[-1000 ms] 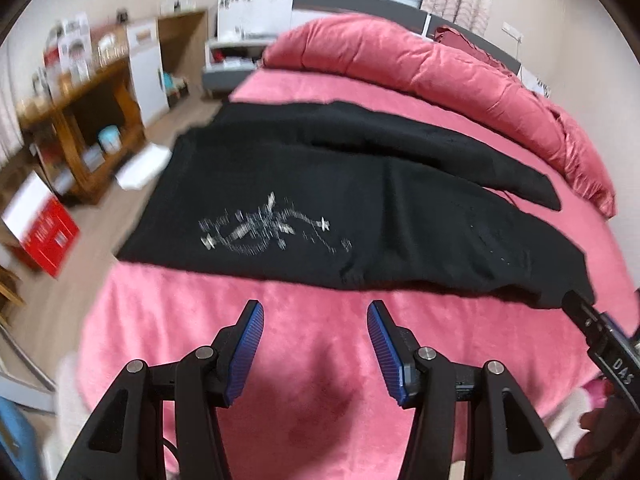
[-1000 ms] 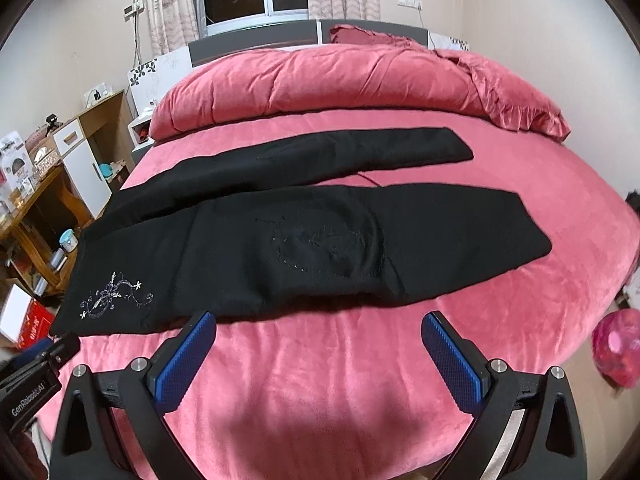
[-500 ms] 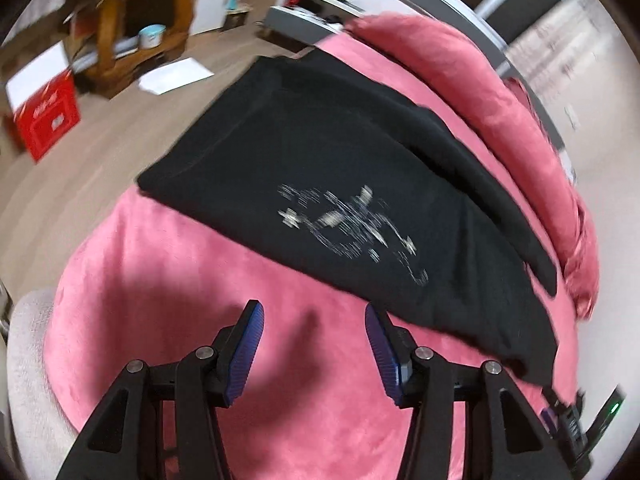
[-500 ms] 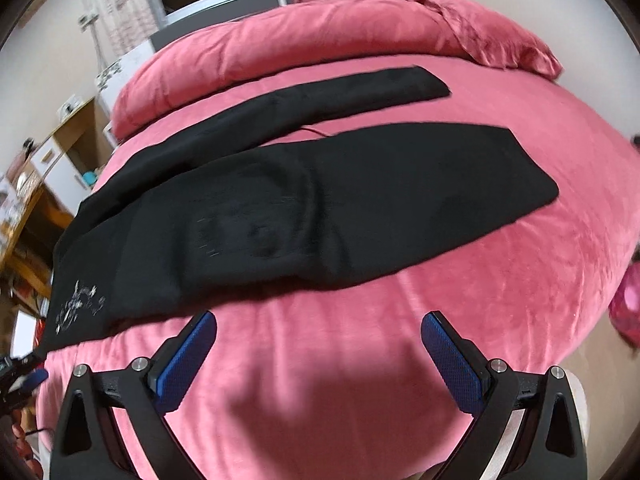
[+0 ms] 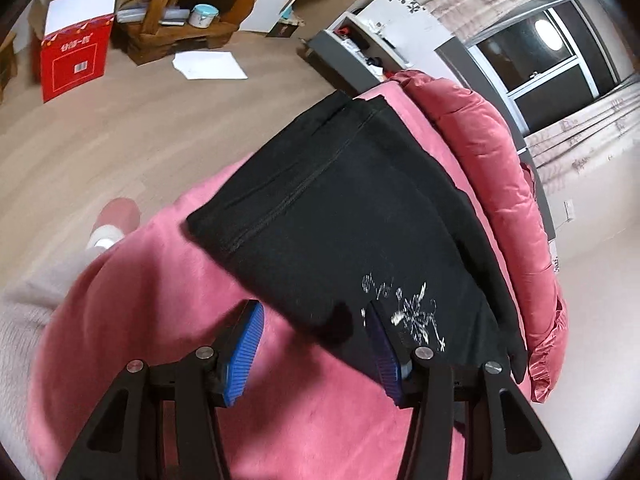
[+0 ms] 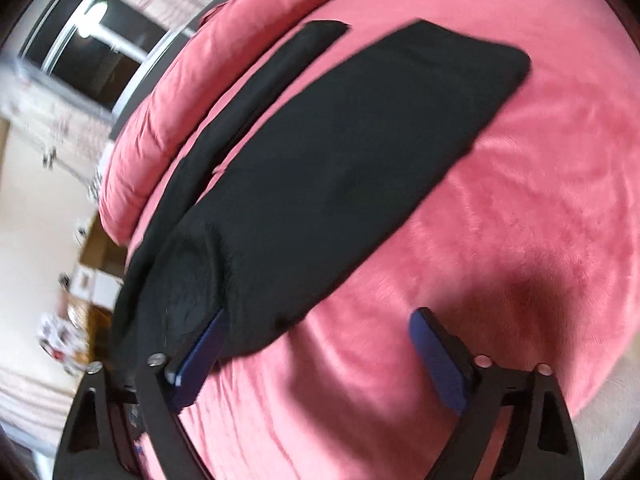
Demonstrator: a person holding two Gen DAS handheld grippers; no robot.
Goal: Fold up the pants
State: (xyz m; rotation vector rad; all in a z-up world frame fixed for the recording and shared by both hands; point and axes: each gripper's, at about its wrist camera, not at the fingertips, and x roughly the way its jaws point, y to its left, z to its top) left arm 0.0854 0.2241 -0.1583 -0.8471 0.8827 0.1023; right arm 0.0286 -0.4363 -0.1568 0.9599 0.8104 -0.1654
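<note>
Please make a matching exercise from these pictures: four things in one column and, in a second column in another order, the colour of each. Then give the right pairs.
Things:
1. pants
2. bed cover
3. finger pads of the left gripper
4. cardboard box on the floor

Colours:
a. blue
b. red with a white top
c. black
d. pink

Pairs: 1-c, 2-d, 3-a, 4-b
</note>
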